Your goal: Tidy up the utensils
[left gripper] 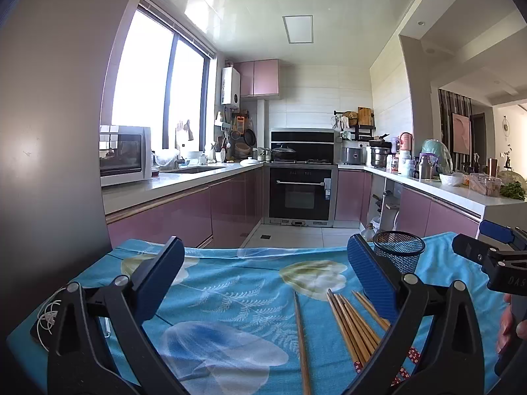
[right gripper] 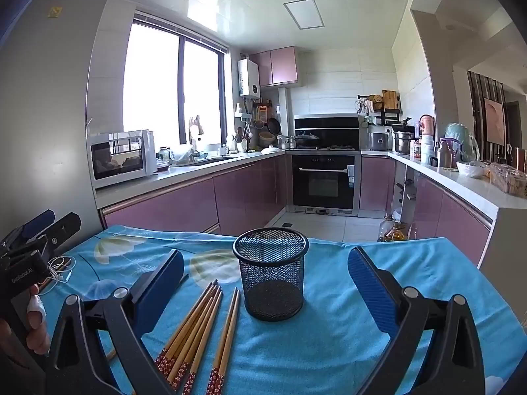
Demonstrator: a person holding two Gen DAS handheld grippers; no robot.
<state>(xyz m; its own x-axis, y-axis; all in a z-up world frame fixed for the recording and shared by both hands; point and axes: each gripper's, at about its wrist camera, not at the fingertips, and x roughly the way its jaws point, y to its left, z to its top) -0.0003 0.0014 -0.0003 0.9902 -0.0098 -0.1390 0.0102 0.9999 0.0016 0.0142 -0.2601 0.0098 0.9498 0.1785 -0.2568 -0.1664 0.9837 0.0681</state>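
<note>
1. Kitchen worktops and pink cabinets ring the background, but the work happens on the blue flowered cloth (right gripper: 411, 283) covering the surface across the lower half of both views.
2. Nearest the camera in the right wrist view, the right gripper (right gripper: 265, 275) hovers low over the cloth with its fingers (right gripper: 370, 288) spread wide and nothing between the pads.
3. The left gripper (left gripper: 265, 268) is likewise spread wide and empty; in the right wrist view it shows at the left edge, held by a hand (right gripper: 34, 326).
4. A bundle of wooden chopsticks (right gripper: 194, 329) lies flat on the cloth at lower centre-left of the right wrist view, patterned red ends toward the camera, tips fanning toward the cup.
5. One loose chopstick (left gripper: 301, 339) lies apart from the bundle, at lower centre of the left wrist view.
6. Just beyond the chopsticks stands a black mesh cup (right gripper: 271, 273), upright and empty, at the centre of the right wrist view.
7. A white cord (left gripper: 47, 317) lies coiled at the lower left of the left wrist view.
8. Judged from this layout, the task is at its start: no chopstick is in the cup yet.
9. The next move likely calls for lowering one gripper over the bundle, closing the fingers across the sticks, then tipping them upright to drop them into the cup. The sticks lie flat on soft cloth, so a low approach seems needed.
</note>
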